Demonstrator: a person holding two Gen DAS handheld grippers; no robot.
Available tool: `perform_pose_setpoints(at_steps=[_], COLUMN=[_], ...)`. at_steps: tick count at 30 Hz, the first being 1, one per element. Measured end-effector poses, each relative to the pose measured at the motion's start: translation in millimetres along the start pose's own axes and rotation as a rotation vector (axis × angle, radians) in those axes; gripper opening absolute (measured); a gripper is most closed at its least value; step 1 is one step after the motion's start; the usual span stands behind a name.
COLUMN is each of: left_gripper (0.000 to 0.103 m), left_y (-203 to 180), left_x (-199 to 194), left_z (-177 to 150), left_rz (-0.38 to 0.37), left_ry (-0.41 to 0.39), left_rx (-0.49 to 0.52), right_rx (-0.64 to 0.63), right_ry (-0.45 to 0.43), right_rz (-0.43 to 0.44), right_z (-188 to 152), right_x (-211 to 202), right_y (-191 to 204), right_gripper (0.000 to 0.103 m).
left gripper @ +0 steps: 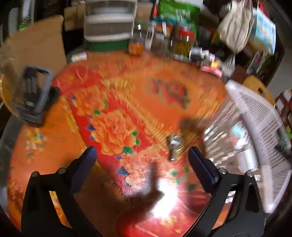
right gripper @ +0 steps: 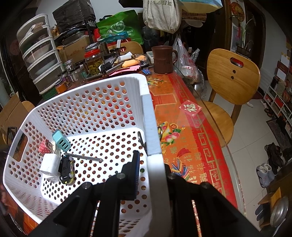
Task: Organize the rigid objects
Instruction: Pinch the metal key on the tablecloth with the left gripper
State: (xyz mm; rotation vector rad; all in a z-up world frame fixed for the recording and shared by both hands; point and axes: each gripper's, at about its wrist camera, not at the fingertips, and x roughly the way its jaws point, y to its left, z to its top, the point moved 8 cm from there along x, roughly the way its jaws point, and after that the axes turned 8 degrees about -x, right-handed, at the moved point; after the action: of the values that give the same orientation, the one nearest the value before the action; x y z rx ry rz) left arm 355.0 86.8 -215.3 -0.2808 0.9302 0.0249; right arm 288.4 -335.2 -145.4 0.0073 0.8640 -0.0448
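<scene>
Left wrist view, heavily motion-blurred: the left gripper (left gripper: 142, 158) hangs over a red-and-orange floral tablecloth (left gripper: 113, 113) with its jaws spread wide and nothing between them. A small metal object (left gripper: 175, 145), possibly a set of keys though too smeared to identify, lies on the cloth just beyond the right fingertip, touching neither finger. A dark grey rectangular frame-like item (left gripper: 34, 94) rests at the far left table edge; its nature cannot be made out. The white perforated basket (left gripper: 255, 116) is cut off at the right edge. Jars along the far side are blurred and their labels unreadable. Right wrist view, sharp: the right gripper (right gripper: 153, 160) has its jaws pressed together on the basket's near right wall (right gripper: 151, 127), one finger inside and one outside; the outer fingertip is hidden behind the wall. Inside the basket (right gripper: 91, 102), at its left floor, lie a teal multi-port charger (right gripper: 61, 140), a white charger block (right gripper: 50, 164), a black-and-yellow toy car (right gripper: 66, 167), a metal rod-like tool (right gripper: 84, 157) and a red polka-dot item (right gripper: 43, 146) that is partly hidden. A thin dark object (right gripper: 141, 140) by the right wall is cut off by the rim. Legible writing: the character "福" on a red square sticker (right gripper: 190, 107) on the table, repeated in the cloth's border; printed Chinese characters on a hanging canvas bag (right gripper: 160, 12), partly cut off by the frame; a green shopping bag (right gripper: 120, 29) carries print too small to read. A brown mug (right gripper: 163, 59) stands at the far end, near a wooden chair (right gripper: 231, 80) to the right.
</scene>
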Motion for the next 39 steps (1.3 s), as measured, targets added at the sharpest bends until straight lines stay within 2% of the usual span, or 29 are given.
perform_pose_setpoints(at_steps=[2,7,10,12,14,15,16,22,24,32,36,39], left_gripper=[0.088,0.087,0.085,0.075,0.049,0.040,0.022,0.020,0.002,0.000,0.001,0.001], left_y=[-7,-38,-47,-54,-58,-60,-62,-53,-48,-43,-40,-39], left_x=[20,48,62,65,65,64,62,47,34,8,6,10], left_z=[-5,-5,-2,-3,-2,-2,-2,1,6,11,13,15], left_rz=[-0.021,-0.064,-0.038,0.012,0.043,0.034,0.028,0.055,0.058,0.079,0.053,0.004], left_ry=[0.032,0.052,0.064,0.045,0.026,0.024,0.022,-0.044,-0.083,-0.143,-0.135,-0.109], left_rx=[0.015,0.077,0.096,0.134,0.164,0.167,0.175,0.180,0.164,0.168,0.151,0.120], right_rx=[-0.001,-0.010,-0.012,-0.014,-0.018,-0.018,-0.019,-0.019,-0.019,-0.018,-0.019,-0.017], right_ry=[0.002,0.008,0.008,0.010,0.010,0.010,0.010,0.011,0.012,0.011,0.011,0.011], right_rz=[-0.001,-0.003,-0.006,-0.006,-0.008,-0.009,-0.010,-0.014,-0.016,-0.013,-0.012,-0.010], right_z=[0,0,0,0,0,0,0,1,1,0,1,1], right_x=[0,0,0,-1,-1,-1,-1,0,0,0,0,1], right_y=[0,0,-1,-1,-1,-1,-2,-2,-2,-3,-3,-3], right_gripper=[0.013,0.013,0.013,0.013,0.013,0.013,0.013,0.013,0.013,0.013,0.013,0.013])
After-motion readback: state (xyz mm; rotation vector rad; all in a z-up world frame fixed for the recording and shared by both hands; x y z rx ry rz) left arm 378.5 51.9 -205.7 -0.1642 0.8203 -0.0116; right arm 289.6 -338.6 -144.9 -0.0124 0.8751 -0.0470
